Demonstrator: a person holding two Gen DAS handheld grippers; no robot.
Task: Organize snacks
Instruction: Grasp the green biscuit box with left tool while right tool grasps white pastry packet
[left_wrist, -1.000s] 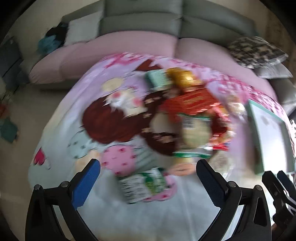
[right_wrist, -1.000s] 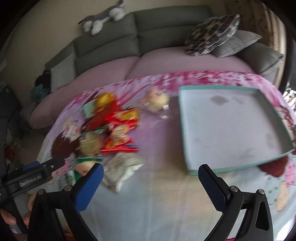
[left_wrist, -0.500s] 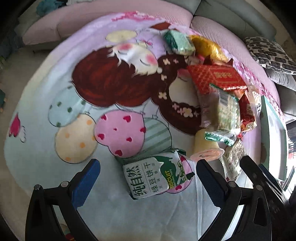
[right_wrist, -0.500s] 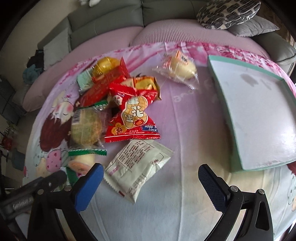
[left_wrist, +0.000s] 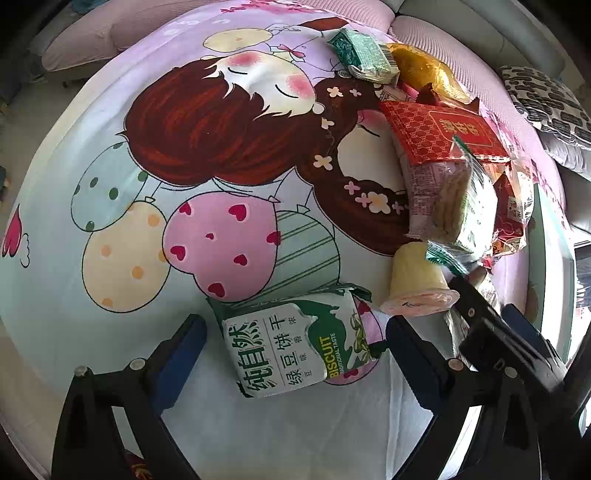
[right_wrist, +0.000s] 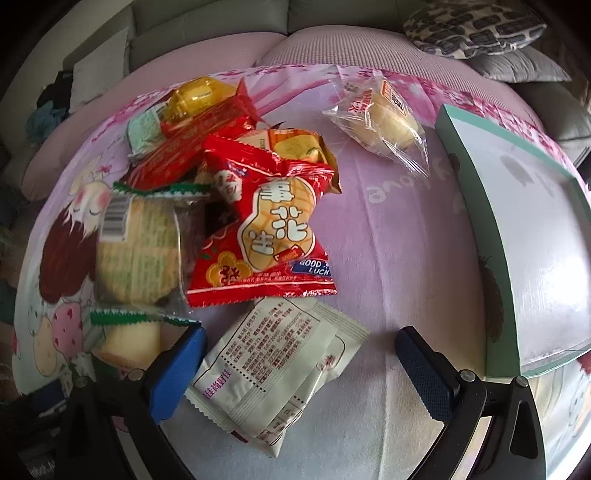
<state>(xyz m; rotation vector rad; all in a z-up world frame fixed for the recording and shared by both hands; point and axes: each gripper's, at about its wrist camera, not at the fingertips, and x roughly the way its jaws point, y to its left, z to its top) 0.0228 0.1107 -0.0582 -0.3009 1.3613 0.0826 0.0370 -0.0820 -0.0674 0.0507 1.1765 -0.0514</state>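
Cartoon tablecloth lay under your snacks; left gripper stood apart around the green biscuit pack, right gripper apart around the white packet; you were approaching, and needed to close next.

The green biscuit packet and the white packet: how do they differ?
The green biscuit packet shows its printed front with large lettering; the white packet shows small print. The green one lies between the left gripper fingers, the white one between the right gripper fingers. Both lie flat, ungrasped.
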